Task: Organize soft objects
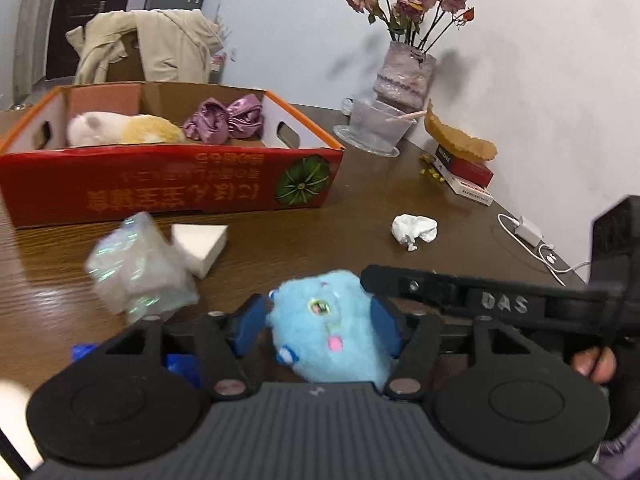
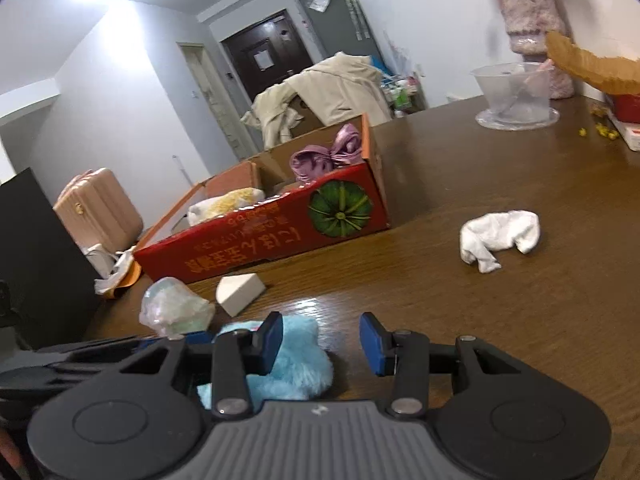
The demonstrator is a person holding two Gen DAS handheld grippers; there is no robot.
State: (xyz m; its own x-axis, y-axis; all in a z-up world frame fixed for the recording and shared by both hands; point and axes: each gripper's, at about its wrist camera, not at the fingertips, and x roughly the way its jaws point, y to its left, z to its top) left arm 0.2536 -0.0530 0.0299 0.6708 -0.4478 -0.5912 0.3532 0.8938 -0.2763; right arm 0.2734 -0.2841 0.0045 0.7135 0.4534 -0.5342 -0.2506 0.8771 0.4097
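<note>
The dark brown wood-grain table (image 1: pixel 320 208) fills both views and bears everything else. The largest thing on it is the long red cardboard box (image 1: pixel 168 184) with an orange rim, yellow lettering and a green pumpkin picture on its side; it stands at the far left part of the table, and inside it lie a white and yellow plush animal (image 1: pixel 120 130) and, towards the box's right end, a bunch of shiny purple satin cloth (image 1: pixel 226 118). Far right, by the wall, stands a frosted pinkish glass vase (image 1: pixel 404 76) of dried roses, with a clear plastic bowl (image 1: pixel 378 124) on a saucer just in front of it. On the near side of the box lie a crinkled iridescent clear plastic bag (image 1: pixel 136 268) and, touching it on its right, a white wedge-shaped foam block (image 1: pixel 202 242). Well apart from these, to the right, a crumpled white cloth (image 2: pixel 498 238) lies alone on the bare wood. The fluffy light-blue plush toy (image 1: pixel 332 324) with a pink spot and a small blue eye sits at the near edge, between the blue pads of the left gripper (image 1: pixel 320 326); the right pad lies against its fur, while a narrow gap shows at the left pad, so the jaws stand parted around it rather than pinching it. The right gripper (image 2: pixel 320 344) hangs just beside the toy, its jaws apart with bare table between them; its left finger overlaps the blue fur in the right wrist view, and whether it touches cannot be told.
</note>
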